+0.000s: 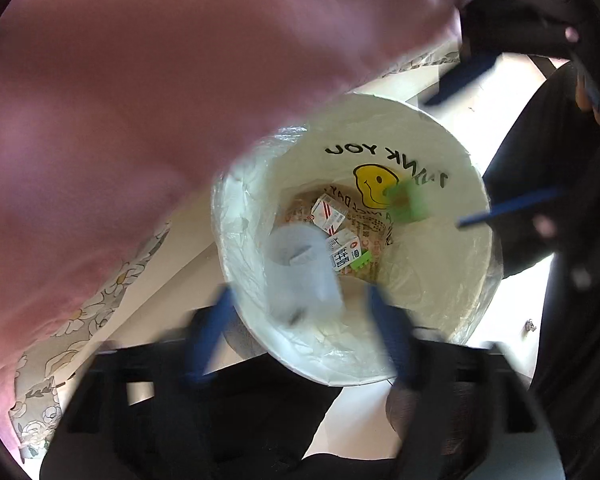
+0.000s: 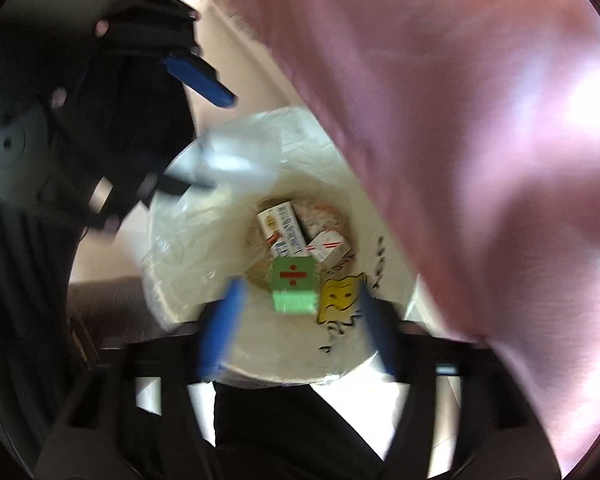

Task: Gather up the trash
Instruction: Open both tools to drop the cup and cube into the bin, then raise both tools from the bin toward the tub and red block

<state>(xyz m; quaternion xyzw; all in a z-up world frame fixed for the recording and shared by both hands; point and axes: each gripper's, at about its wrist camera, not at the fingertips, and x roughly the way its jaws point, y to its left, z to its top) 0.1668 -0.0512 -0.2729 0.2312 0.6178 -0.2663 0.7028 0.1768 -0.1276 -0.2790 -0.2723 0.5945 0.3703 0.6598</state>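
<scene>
Both grippers hang over a white bin (image 1: 452, 208) lined with a smiley-face plastic bag (image 1: 374, 186). My left gripper (image 1: 300, 320) is open; a blurred clear plastic piece (image 1: 300, 272) is in the air between its blue fingers (image 1: 392, 344), above the bin. My right gripper (image 2: 296, 320) is open; a green block (image 2: 294, 286) with a red mark is in the air between its fingers (image 2: 220, 328), over the bin (image 2: 260, 352). Small cartons (image 1: 332, 216) (image 2: 284, 224) lie at the bottom. Each gripper shows in the other's view: the right one (image 1: 496, 148), the left one (image 2: 196, 136).
A pink cloth (image 1: 160, 100) (image 2: 480, 140) hangs over one side of the bin, with a floral fabric edge (image 1: 80, 320) beneath it. Pale floor (image 1: 516, 80) surrounds the bin. Dark trousers (image 1: 572, 200) stand beside it.
</scene>
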